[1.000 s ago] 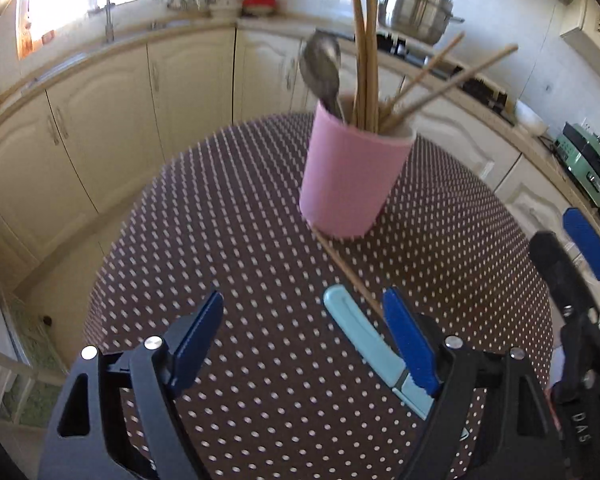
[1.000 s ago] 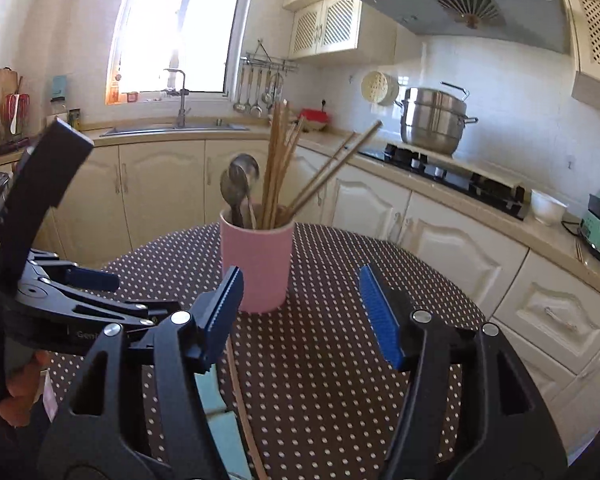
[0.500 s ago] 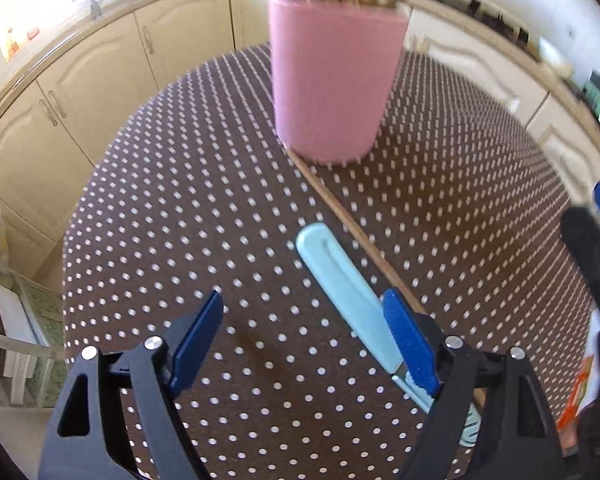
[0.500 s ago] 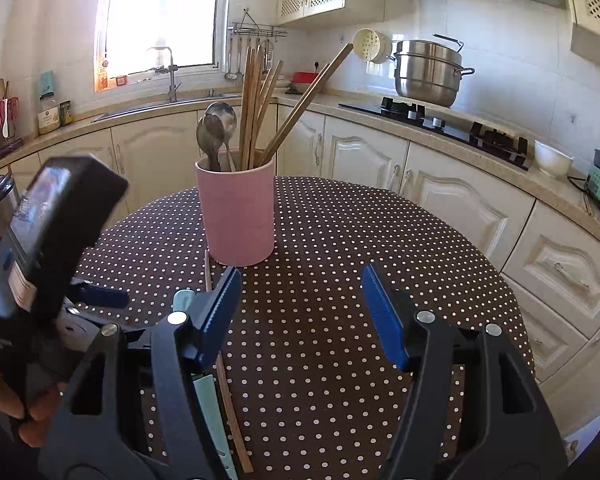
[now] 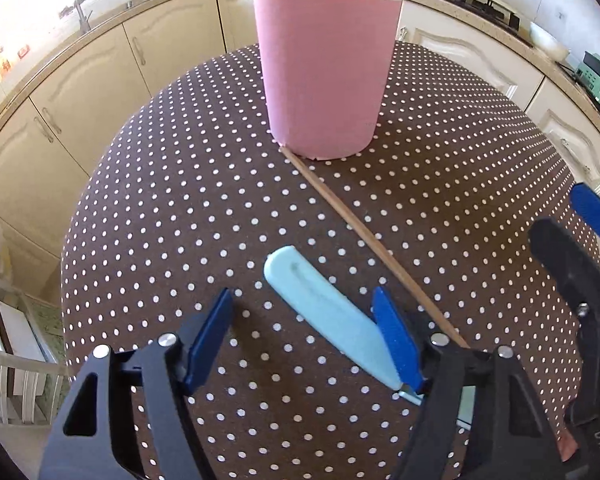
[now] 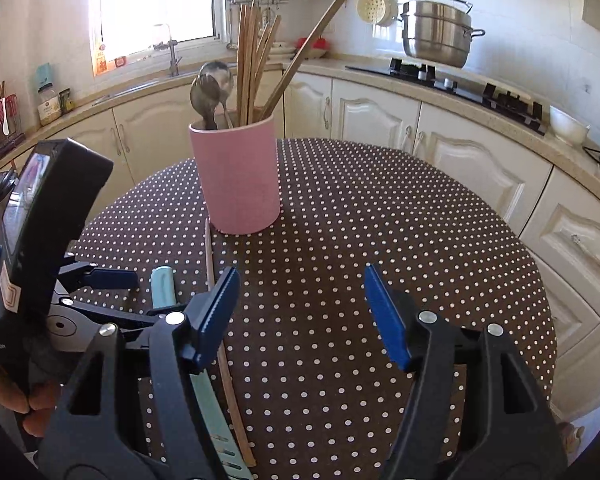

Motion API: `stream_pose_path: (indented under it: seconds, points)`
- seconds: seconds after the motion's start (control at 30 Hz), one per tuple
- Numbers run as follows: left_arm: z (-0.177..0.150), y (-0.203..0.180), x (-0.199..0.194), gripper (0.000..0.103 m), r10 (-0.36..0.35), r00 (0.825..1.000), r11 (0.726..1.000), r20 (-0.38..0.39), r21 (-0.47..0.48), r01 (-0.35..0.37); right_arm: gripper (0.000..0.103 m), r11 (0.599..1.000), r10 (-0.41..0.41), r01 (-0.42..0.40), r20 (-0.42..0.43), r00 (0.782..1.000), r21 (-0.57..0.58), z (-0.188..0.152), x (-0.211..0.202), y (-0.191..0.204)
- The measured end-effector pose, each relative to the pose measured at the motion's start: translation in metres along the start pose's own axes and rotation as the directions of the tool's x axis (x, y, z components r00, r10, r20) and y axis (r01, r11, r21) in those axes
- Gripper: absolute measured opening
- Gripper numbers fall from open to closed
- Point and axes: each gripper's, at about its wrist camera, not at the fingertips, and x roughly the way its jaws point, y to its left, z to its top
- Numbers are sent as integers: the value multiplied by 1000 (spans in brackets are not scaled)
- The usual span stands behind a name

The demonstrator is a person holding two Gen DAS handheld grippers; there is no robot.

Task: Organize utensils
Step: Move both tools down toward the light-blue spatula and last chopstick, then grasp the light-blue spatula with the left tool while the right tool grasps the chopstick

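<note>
- Both hand-held grippers have dropped toward the surface [image 6: 380, 208] since the earlier frame; the pink cup [image 5: 324, 76] looms nearer
- Done: spoons [image 6: 210, 88] and chopsticks [image 6: 252, 60] stand in the cup
- Left: light-blue utensil [image 5: 324, 320] and loose chopstick [image 5: 364, 236] lie near it
- Left hand-held gripper [image 5: 304, 340] is closing around the blue handle, not yet pinching; right hand-held gripper [image 6: 300, 308] spread, empty

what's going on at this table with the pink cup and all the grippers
A person holds a hand-held gripper in each hand over a polka-dot table to tidy utensils. The pink cup already holds spoons and chopsticks. Still lying on the table are a light blue utensil and one wooden chopstick whose far end reaches the cup's base. The left hand-held gripper is low over the blue utensil's handle with its jaws closing around it, not yet gripping. The right hand-held gripper hangs open and empty.
</note>
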Motion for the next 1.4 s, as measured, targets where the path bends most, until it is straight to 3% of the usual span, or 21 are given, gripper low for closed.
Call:
stream_pose_path:
  seconds: [0.07,0.27,0.4,0.47,0.5,0.57,0.67,0.77,0.83,0.97,1.13,1.33,1.4]
  points:
    - [2,-3,0,56,7,1000,1000,10,11,-7,64,1000,6,-6,-28,1000,3,1,5,0]
    - [16,11,0,33,-41,999,999,4,21,41,64,999,51,-48,-132,990,24,7,21,2]
    - [20,40,-10,34,-131,991,987,-16,-93,129,64,997,78,-77,-216,973,16,12,36,8]
    - [19,49,-20,57,-142,990,980,-7,-140,139,64,994,107,-106,-249,963,16,14,42,11]
    - [18,52,-24,59,-135,991,979,-1,-154,133,64,994,112,-113,-265,958,12,15,45,13]
    - [17,55,-28,59,-108,994,979,-26,-174,102,64,993,111,-117,-288,951,-4,16,49,17]
    - [17,44,-22,58,-151,984,978,-92,-161,135,64,993,110,-119,-329,938,-9,18,53,18]
    - [14,27,-11,58,-123,983,984,-137,-143,103,64,995,84,-98,-358,930,-22,17,54,13]
    - [15,13,-10,58,-64,991,994,-121,-90,54,64,996,74,-89,-371,926,-23,16,53,9]
    - [20,-6,-8,41,2,997,1000,-80,1,-2,64,993,86,-109,-390,917,-36,14,51,6]
    - [40,5,-5,23,-60,996,998,-62,2,61,64,988,117,-150,-427,896,-44,19,61,16]
    - [61,43,-4,20,-135,989,990,-60,-40,133,59,978,141,-198,-493,858,-65,23,83,34]
    - [64,46,-5,21,-144,986,989,-82,-31,142,45,974,133,-208,-524,841,-86,23,90,41]
